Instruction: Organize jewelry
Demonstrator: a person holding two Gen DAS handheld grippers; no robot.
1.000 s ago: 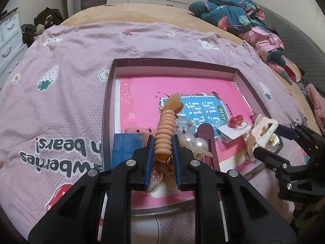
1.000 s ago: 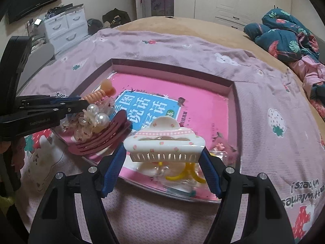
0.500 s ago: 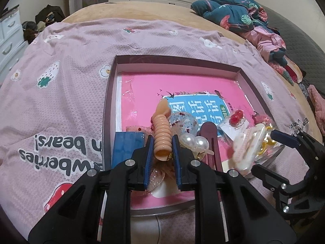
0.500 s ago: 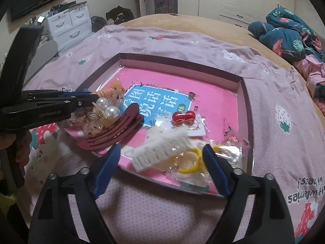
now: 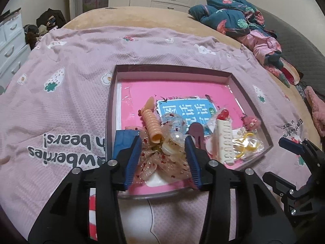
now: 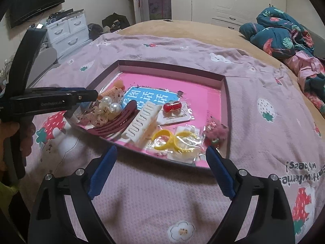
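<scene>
A shallow mauve-rimmed tray [image 5: 172,69] [image 6: 170,66] with a pink lining lies on the bed. The peach ribbed hair clip [image 5: 151,124] [image 6: 109,91] lies loose in it, just ahead of my left gripper [image 5: 163,158] [image 6: 85,96]. Its jaws are opening over a glittery bow [image 5: 150,162] and pearls [image 5: 175,137] without pressing on them. The white claw clip [image 6: 142,122] [image 5: 223,140] rests in the tray beside a dark red comb clip [image 6: 119,124]. My right gripper [image 6: 161,168] [image 5: 278,160] hangs over the blanket in front of the tray, its jaws opening wide with nothing between them.
Also in the tray are yellow rings in a clear bag [image 6: 172,140], red cherry earrings [image 6: 172,106], a pink fluffy piece [image 6: 217,132] and a blue box [image 5: 124,140]. A pink strawberry blanket [image 6: 264,81] covers the bed; a heap of dark floral bedding [image 6: 284,34] lies far right, white drawers [image 6: 67,34] left.
The left gripper let go of the peach clip, which dropped into the tray. The right gripper released the white claw clip into the tray, opened wider and drew back over the blanket.
</scene>
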